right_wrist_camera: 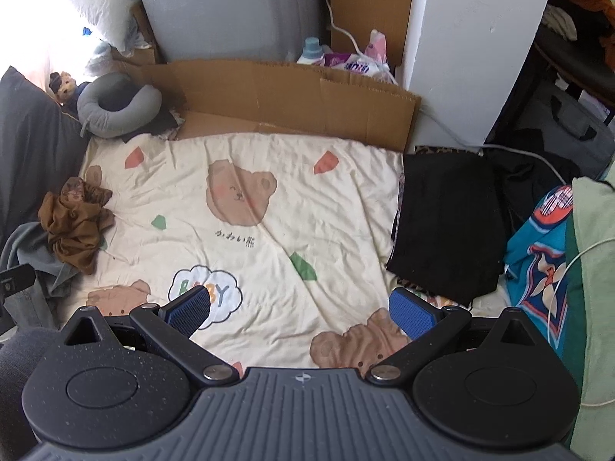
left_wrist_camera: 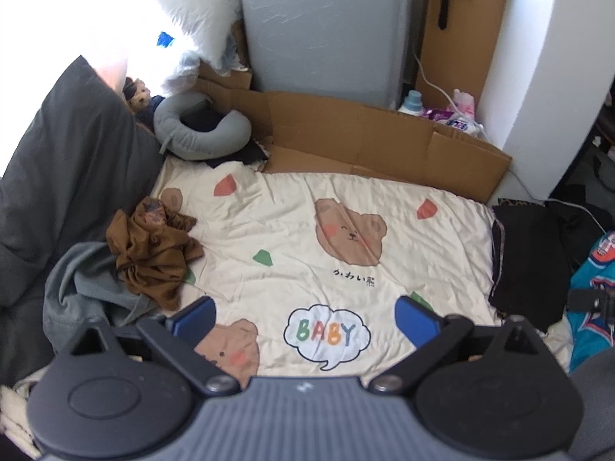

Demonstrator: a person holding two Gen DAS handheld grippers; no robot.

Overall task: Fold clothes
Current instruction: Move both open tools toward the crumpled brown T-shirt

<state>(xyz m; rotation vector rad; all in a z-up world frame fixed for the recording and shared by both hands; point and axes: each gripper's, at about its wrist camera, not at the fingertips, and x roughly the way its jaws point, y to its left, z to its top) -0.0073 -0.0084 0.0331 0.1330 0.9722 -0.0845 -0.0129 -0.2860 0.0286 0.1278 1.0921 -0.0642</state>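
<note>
A cream blanket with bear prints (left_wrist_camera: 292, 230) (right_wrist_camera: 269, 223) covers the bed. At its left edge lies a crumpled brown garment (left_wrist_camera: 153, 253) (right_wrist_camera: 75, 219) beside a grey garment (left_wrist_camera: 84, 288) (right_wrist_camera: 23, 253). A folded black garment (left_wrist_camera: 526, 257) (right_wrist_camera: 449, 223) rests at the right edge, next to a teal patterned cloth (left_wrist_camera: 592, 296) (right_wrist_camera: 538, 253). My left gripper (left_wrist_camera: 305, 319) hovers over the blanket, open with nothing between its blue pads. My right gripper (right_wrist_camera: 301, 313) hangs open and empty over the blanket too.
A flattened cardboard sheet (left_wrist_camera: 365, 134) (right_wrist_camera: 269, 96) stands at the head of the bed before a grey appliance (left_wrist_camera: 326, 27). A grey neck pillow (left_wrist_camera: 200, 126) (right_wrist_camera: 115, 103) and dark grey cushion (left_wrist_camera: 65, 176) sit at the left. A white pillar (right_wrist_camera: 469, 50) and cable stand right.
</note>
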